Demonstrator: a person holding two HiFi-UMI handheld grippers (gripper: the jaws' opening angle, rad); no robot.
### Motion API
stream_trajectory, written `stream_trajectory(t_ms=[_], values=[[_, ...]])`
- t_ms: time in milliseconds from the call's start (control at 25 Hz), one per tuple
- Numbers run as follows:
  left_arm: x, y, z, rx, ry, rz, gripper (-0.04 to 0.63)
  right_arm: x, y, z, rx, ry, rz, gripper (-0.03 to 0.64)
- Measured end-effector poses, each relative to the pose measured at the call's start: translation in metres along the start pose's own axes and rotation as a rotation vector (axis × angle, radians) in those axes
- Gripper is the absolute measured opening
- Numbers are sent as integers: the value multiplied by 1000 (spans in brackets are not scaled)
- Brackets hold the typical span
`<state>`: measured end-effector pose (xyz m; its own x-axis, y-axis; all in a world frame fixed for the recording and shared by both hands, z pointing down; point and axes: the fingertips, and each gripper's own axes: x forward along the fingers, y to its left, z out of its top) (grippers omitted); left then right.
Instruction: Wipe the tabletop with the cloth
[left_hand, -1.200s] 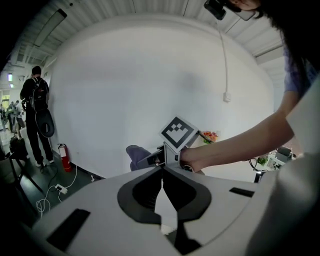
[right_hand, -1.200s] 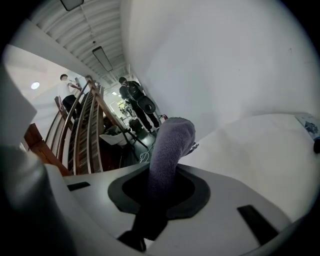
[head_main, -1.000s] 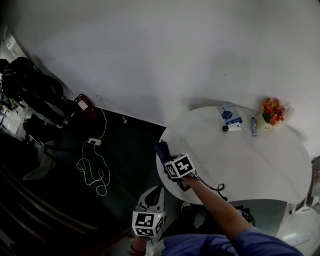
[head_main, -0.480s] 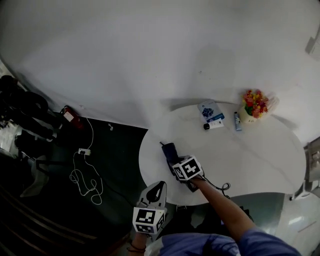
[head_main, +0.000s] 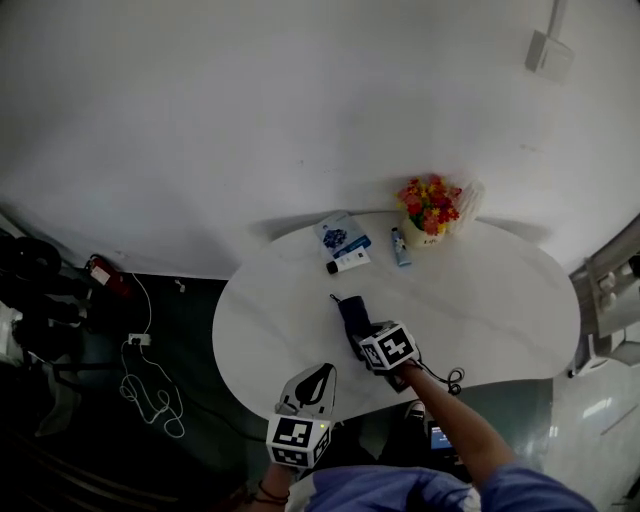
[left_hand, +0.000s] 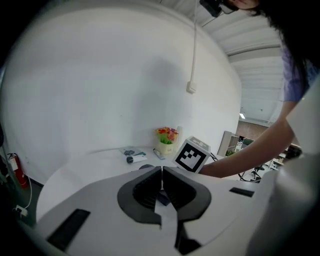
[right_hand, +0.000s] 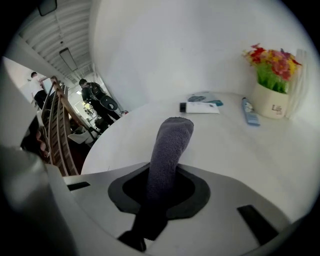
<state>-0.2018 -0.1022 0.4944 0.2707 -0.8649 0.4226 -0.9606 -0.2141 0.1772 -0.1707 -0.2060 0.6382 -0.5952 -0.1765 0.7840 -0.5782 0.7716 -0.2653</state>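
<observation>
Grey knit cloth (right_hand: 169, 142), clamped between the fingers of the right gripper (right_hand: 161, 175); its free end jutted forward over the white bench (right_hand: 225, 150), near the middle. Left gripper (left_hand: 161, 184): fingers pressed together on nothing, held by the near edge. A good wipe likely called for laying the cloth flat, pressing evenly, and sweeping clear of the flower pot (right_hand: 271, 100) and tube (right_hand: 199, 107) at the far rim.

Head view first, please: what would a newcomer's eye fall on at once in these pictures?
The dark grey knitted cloth clamped in the right gripper, over the middle of the white oval tabletop, stands out first. Next comes the cream pot of red and orange flowers at the table's far edge by the wall, then the left gripper, shut and empty, at the near edge.
</observation>
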Motion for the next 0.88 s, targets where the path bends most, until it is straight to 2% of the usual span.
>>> stream_trajectory(t_ms=[320,640,880], values=[[80,-117,18,58,24,-128,17,-83,-131,-55,91,-28,-84,75],[146,-232,22,128,57,-258,17,-161,-262,-129,173,-37,-202,75],[177,-307,26,221,69,-338,17,-228,-348,-179,247,-55,-292,75]])
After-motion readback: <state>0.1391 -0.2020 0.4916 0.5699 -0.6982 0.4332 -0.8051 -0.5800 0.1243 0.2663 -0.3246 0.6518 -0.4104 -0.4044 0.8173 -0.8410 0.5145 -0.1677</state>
